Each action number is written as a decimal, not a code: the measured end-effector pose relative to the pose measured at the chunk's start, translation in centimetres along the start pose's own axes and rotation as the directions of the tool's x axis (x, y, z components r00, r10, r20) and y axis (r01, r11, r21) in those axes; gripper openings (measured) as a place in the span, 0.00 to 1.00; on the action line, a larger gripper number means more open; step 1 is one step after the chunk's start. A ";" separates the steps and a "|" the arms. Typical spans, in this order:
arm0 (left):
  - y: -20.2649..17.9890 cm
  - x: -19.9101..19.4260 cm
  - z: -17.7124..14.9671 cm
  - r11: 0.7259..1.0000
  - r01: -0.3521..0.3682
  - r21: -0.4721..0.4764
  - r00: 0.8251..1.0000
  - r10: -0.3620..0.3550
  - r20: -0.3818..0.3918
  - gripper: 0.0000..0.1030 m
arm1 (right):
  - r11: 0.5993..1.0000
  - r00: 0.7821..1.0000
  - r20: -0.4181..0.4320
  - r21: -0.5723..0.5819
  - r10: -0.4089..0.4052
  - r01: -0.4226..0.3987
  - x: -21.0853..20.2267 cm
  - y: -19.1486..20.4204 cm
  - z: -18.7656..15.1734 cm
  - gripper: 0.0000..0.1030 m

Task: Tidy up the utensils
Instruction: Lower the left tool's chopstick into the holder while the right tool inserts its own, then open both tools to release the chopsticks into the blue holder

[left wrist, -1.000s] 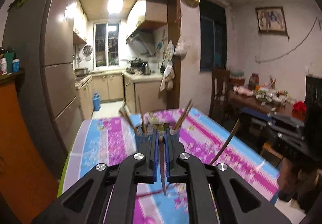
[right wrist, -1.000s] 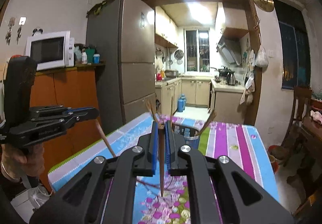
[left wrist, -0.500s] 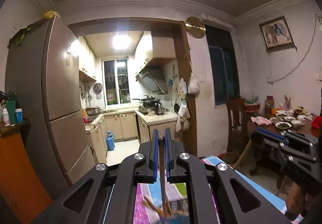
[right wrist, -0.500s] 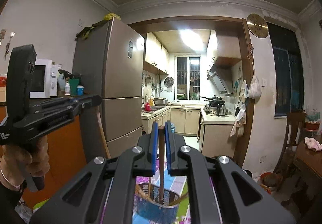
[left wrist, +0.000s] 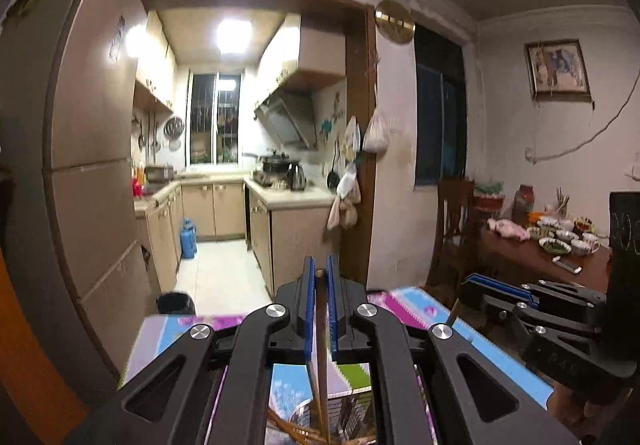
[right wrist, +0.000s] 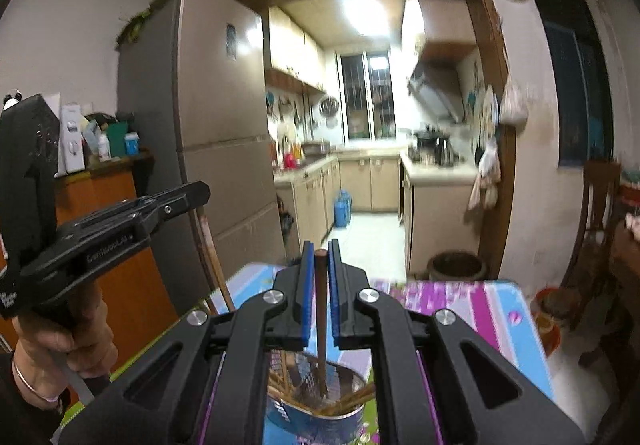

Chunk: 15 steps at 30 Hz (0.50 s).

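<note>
The left claw (left wrist: 319,277) is clenched on a brown chopstick (left wrist: 321,345), which stands upright between its blue pads (left wrist: 307,309). The stick's top end shows just at the pad tips, and its lower part runs down toward a holder (left wrist: 320,421) seen at the bottom edge of the left wrist view, where other chopsticks lean inside. The holder stands on a desk (left wrist: 420,313) covered with a cloth striped in pink, blue and green.

The right claw (right wrist: 320,265) likewise grips a chopstick (right wrist: 321,317), held upright between its pads (right wrist: 307,297). The stick's lower end reaches down into the blue holder (right wrist: 320,417) right below the claw; several more chopsticks (right wrist: 360,397) rest slanted against the rim. Whether the held stick touches the holder's bottom cannot be told.

In the right wrist view, the left claw's body (right wrist: 120,221) appears off to the left, held by a hand (right wrist: 64,345), with its chopstick (right wrist: 212,257) hanging down at a slant toward the desk edge (right wrist: 248,277). In the left wrist view, the right claw's body (left wrist: 532,309) sits to the right, above the desk's right side.

Beyond the desk stand a fridge (right wrist: 216,149) and a lit kitchen (left wrist: 224,197). A second table with bowls (left wrist: 560,241) is at the far right.
</note>
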<state>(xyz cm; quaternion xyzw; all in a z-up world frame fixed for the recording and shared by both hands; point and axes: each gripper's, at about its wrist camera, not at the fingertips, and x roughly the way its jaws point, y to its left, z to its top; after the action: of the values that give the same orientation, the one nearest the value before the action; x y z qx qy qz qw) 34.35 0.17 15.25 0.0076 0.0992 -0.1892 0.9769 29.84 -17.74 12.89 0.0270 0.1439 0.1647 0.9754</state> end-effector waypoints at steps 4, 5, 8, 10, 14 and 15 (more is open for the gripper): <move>0.9 2.2 -3.3 0.999 0.007 -0.052 0.999 -0.009 -0.045 0.07 | 1.000 0.997 -0.073 0.013 -0.003 0.004 2.4 0.2 -2.9 0.06; 1.1 2.8 -4.3 0.998 -0.006 -0.067 0.998 0.002 -0.057 0.07 | 1.000 0.996 -0.087 0.019 -0.002 0.003 2.9 0.2 -3.5 0.06; 1.8 4.2 -6.7 0.993 -0.008 -0.117 0.994 -0.005 -0.110 0.07 | 0.999 0.993 -0.121 0.031 -0.009 0.013 4.2 0.2 -4.8 0.06; 1.9 4.5 -7.6 0.993 -0.021 -0.117 0.992 0.006 -0.124 0.07 | 0.999 0.991 -0.127 0.030 -0.033 0.037 4.4 0.2 -5.2 0.09; 2.6 2.1 -7.0 0.989 -0.064 -0.136 0.996 0.056 -0.065 0.20 | 0.997 0.998 -0.023 0.040 -0.057 0.058 1.4 0.0 -4.5 0.41; 2.8 1.0 -6.5 0.987 -0.087 -0.138 0.996 0.084 -0.033 0.28 | 0.997 0.998 -0.004 0.044 -0.057 0.057 0.7 -0.1 -4.4 0.43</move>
<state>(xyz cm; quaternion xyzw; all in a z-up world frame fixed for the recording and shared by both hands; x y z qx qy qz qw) 35.09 2.75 8.59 -0.0537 0.1249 -0.1395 0.9808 29.22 -17.56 8.50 0.0443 0.1498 0.1336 0.9786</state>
